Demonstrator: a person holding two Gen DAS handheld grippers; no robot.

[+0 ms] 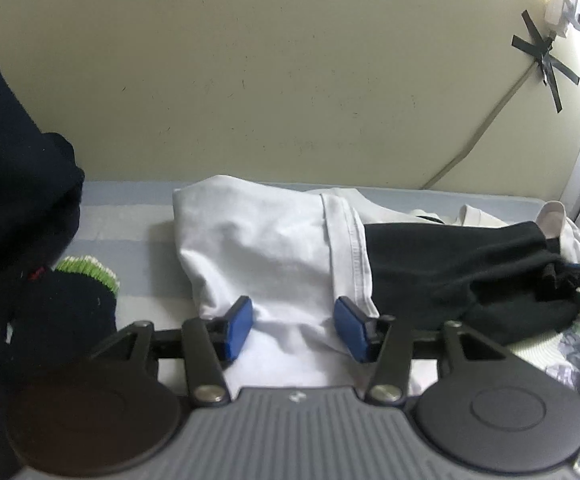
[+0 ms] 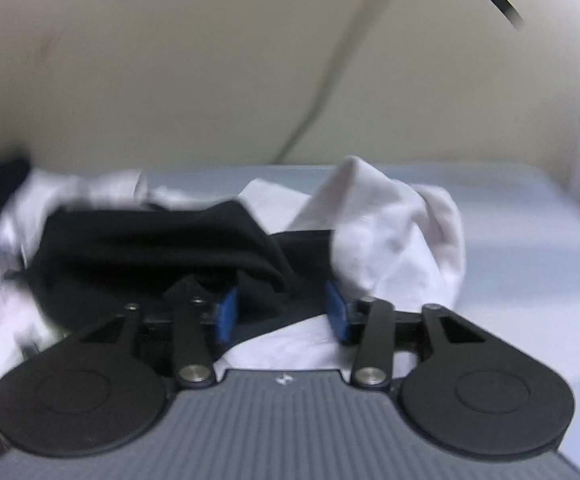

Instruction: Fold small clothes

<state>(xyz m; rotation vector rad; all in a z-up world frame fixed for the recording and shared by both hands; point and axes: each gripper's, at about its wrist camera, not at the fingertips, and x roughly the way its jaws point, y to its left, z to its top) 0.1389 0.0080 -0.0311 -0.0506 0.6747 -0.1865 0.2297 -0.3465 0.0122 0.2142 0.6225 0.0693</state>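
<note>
Centrally, the left gripper [image 1: 293, 328] gapes over a crumpled white cotton garment [image 1: 258, 248] at mid-frame; the right gripper [image 2: 281, 314] gapes around a black fabric piece [image 2: 150, 248] left of centre.

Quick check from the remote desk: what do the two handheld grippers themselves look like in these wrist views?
Both look identical. The left gripper and right gripper each have blue rectangular finger pads on black linkage arms with silver pivot bolts, two round black discs, and a ribbed grey body bearing a small white logo. No cables or sleeves show.
</note>
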